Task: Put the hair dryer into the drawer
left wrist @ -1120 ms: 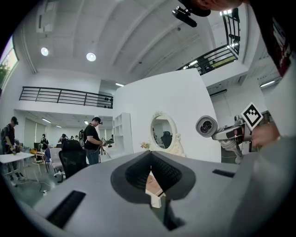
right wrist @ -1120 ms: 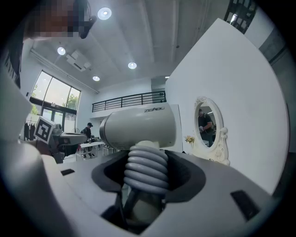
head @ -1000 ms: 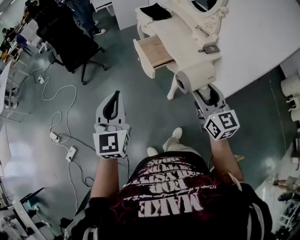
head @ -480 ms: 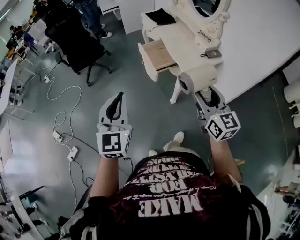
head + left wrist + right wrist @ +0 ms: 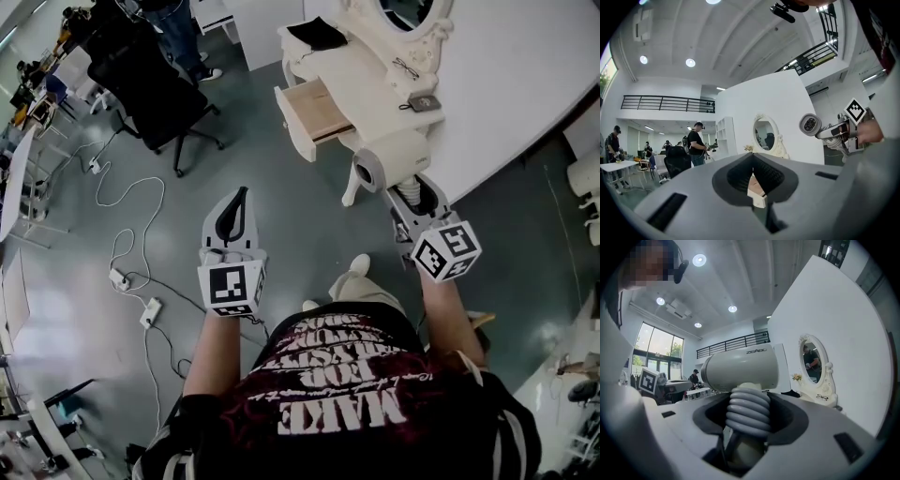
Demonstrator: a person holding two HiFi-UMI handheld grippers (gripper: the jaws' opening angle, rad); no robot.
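Note:
A cream hair dryer (image 5: 389, 161) with a ribbed handle sticks out of my right gripper (image 5: 412, 195), whose jaws are shut on that handle. In the right gripper view the hair dryer (image 5: 740, 369) fills the middle, barrel lying sideways above the right gripper (image 5: 749, 427). The drawer (image 5: 314, 111) of the white dressing table (image 5: 370, 66) stands pulled out, wooden bottom bare, just beyond the dryer's nozzle. My left gripper (image 5: 238, 195) hovers over the floor at the left, shut and empty. The left gripper (image 5: 752, 161) view catches the hair dryer (image 5: 809, 124) off to the right.
A black office chair (image 5: 155, 89) stands left of the table. Cables and power strips (image 5: 122, 272) trail over the grey floor. On the tabletop lie glasses (image 5: 405, 66), a small dark device (image 5: 424, 101) and a black cloth (image 5: 317, 33). People (image 5: 697, 143) stand far off.
The head view has shifted slightly, so the table sits a bit differently in frame. Both grippers keep their pose, and the hair dryer stays gripped.

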